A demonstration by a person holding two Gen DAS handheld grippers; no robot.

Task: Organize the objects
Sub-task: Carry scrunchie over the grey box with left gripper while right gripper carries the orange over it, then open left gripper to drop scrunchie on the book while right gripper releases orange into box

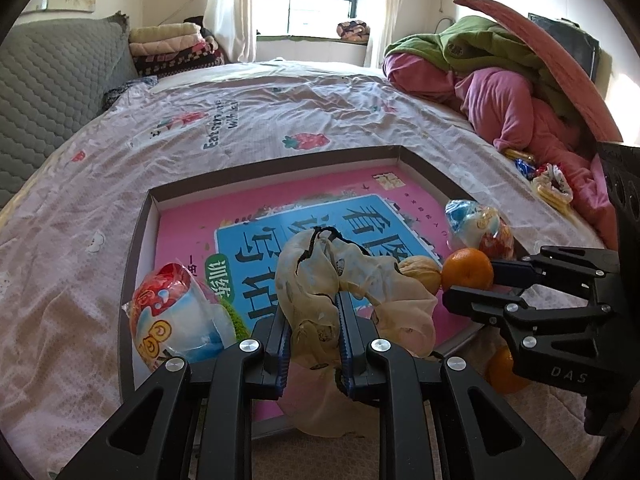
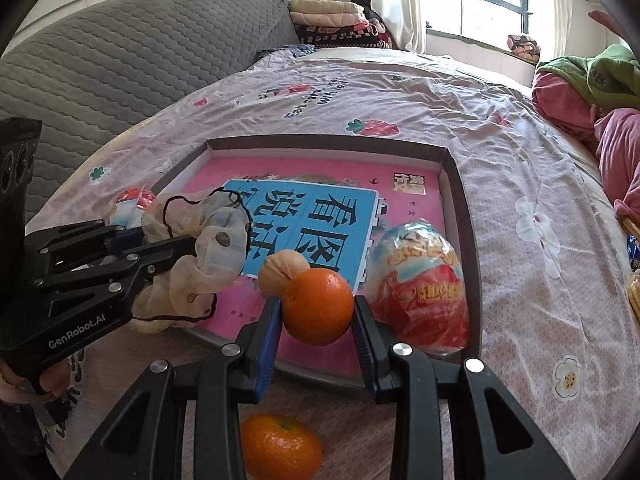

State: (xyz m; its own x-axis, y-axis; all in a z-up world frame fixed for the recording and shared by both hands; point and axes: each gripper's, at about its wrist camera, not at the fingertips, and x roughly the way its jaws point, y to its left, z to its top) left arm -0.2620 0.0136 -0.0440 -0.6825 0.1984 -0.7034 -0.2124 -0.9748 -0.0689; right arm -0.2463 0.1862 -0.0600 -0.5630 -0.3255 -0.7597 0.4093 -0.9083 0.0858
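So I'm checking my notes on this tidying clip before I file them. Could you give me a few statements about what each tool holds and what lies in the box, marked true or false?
1. The right tool grips an orange. True.
2. The left tool is empty. False: it pinches a beige cloth bag.
3. A second orange lies on the bed outside the box. True.
4. The box holds only a book. False: two wrapped snack packs and a walnut are in it too.
5. The window curtains are drawn shut. False: they hang open.
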